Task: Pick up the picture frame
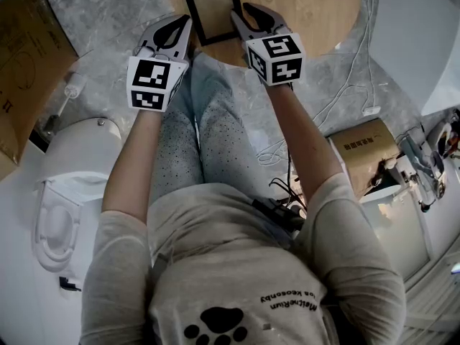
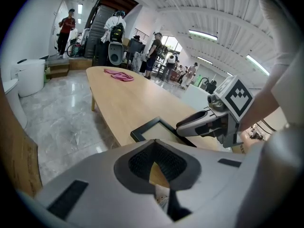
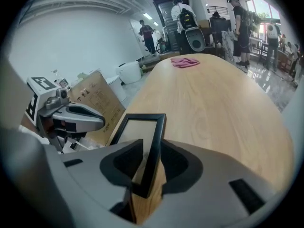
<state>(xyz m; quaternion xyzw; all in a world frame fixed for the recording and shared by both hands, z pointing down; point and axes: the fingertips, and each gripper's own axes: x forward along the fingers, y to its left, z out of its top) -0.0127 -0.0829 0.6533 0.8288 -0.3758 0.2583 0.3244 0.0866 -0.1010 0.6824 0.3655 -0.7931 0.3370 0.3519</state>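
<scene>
Head view dim, flat, greyish; shadows soft. Gripper views brighter; ceiling strip lights overhead; window blown out w/ glare; marble floor has sheen; strong fisheye bend & dark vignette at corners; left gripper shell near lens, soft-focus.

The picture frame has a matt black moulding round a pale, dull pane. The table under it is smooth light wood with faint grain, and the floor beside the table is glossy grey marble.
</scene>
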